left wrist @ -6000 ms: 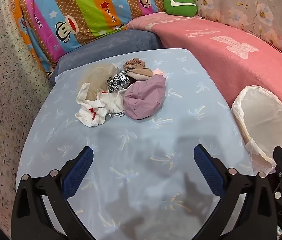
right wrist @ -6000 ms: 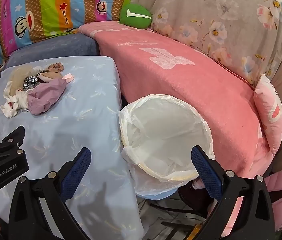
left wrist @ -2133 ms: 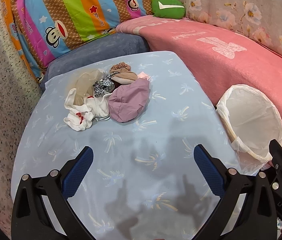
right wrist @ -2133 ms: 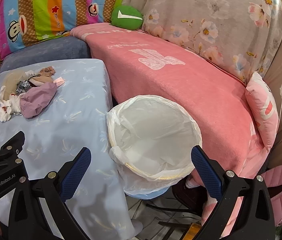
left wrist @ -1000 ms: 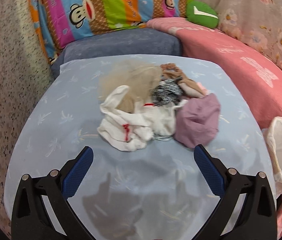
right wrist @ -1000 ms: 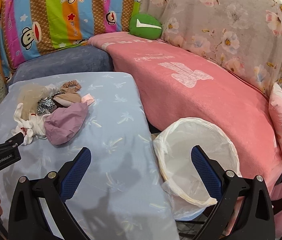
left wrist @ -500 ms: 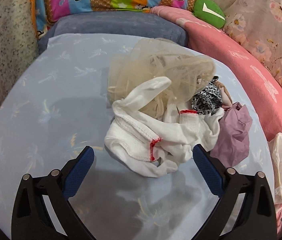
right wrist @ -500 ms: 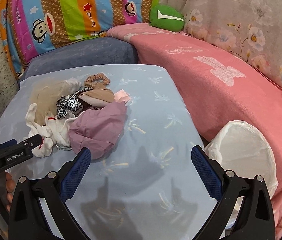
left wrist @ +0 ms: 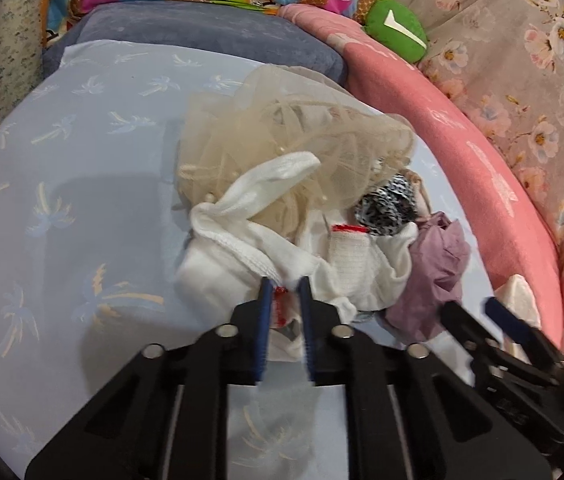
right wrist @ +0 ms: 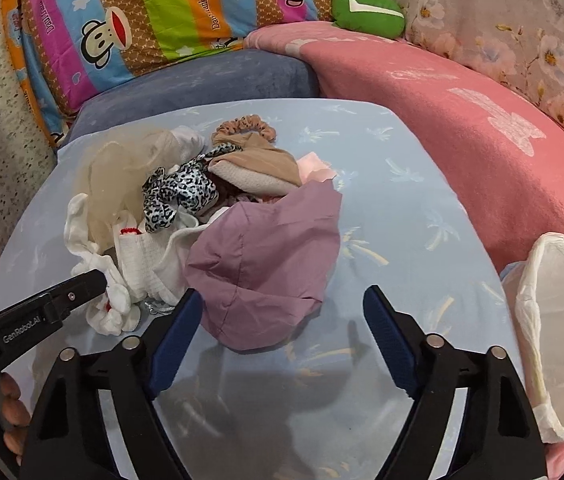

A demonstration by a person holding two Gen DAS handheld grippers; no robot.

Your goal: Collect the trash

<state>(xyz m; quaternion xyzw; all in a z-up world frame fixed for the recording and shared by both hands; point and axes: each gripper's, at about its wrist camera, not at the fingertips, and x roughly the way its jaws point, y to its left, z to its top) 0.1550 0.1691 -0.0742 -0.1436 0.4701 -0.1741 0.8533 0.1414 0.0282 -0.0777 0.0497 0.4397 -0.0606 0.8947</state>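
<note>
Both grippers have come down from well back of the pile to its near edge. The left gripper (left wrist: 284, 286), wide open half a second ago, has just been closing and now pinches the red-stitched edge of the white cloth (left wrist: 242, 264). The right gripper (right wrist: 282, 300) has just been closing too, its jaws narrower around the near edge of the purple cloth (right wrist: 266, 264), pads apart from it.

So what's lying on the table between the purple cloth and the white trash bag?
Nothing: in the right wrist view, only bare blue tablecloth lies between the purple cloth and the white trash bag.
</note>
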